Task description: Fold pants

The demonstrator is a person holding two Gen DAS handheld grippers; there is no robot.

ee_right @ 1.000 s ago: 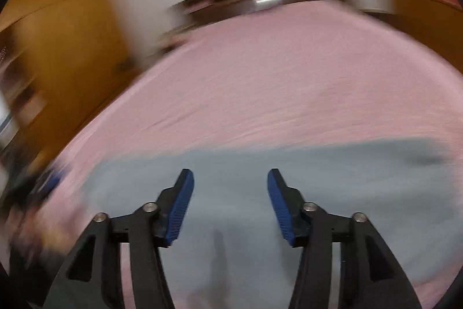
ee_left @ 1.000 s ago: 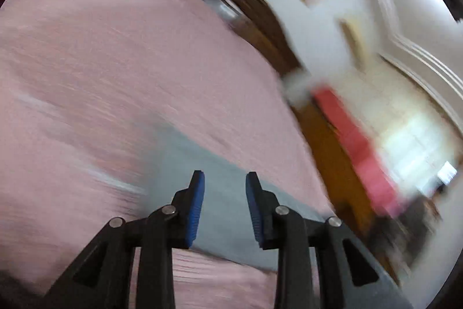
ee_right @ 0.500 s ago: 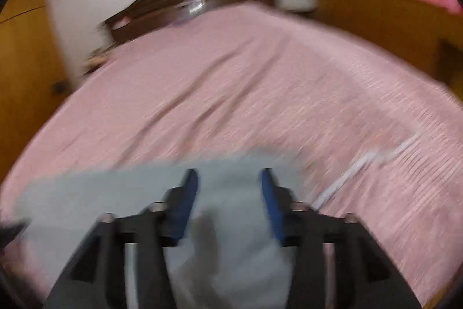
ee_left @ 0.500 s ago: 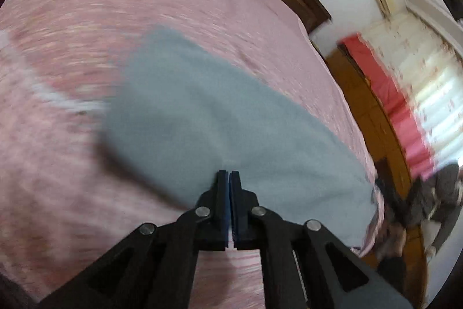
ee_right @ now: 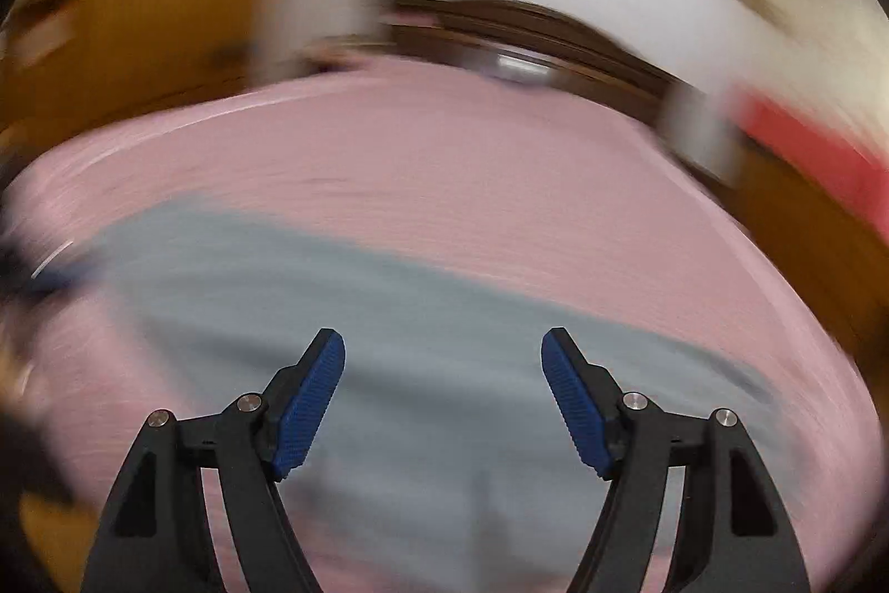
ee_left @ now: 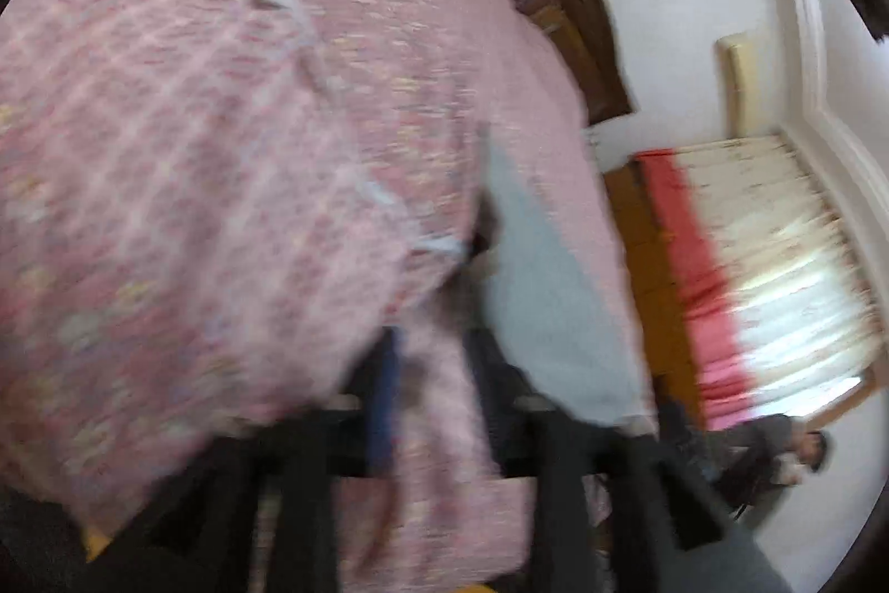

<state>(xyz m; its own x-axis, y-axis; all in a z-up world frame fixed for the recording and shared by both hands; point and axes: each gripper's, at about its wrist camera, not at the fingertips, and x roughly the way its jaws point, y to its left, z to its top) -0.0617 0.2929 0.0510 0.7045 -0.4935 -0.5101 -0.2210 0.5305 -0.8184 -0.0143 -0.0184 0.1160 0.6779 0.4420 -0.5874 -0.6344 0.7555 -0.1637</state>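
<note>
The grey pants [ee_right: 444, 343] lie flat near the bed's [ee_right: 444, 159] near edge, both the left gripper [ee_left: 433, 382] and right gripper [ee_right: 441, 393] opening with nothing held; soft, light and limp, they look best pinched at a hem or corner.
</note>
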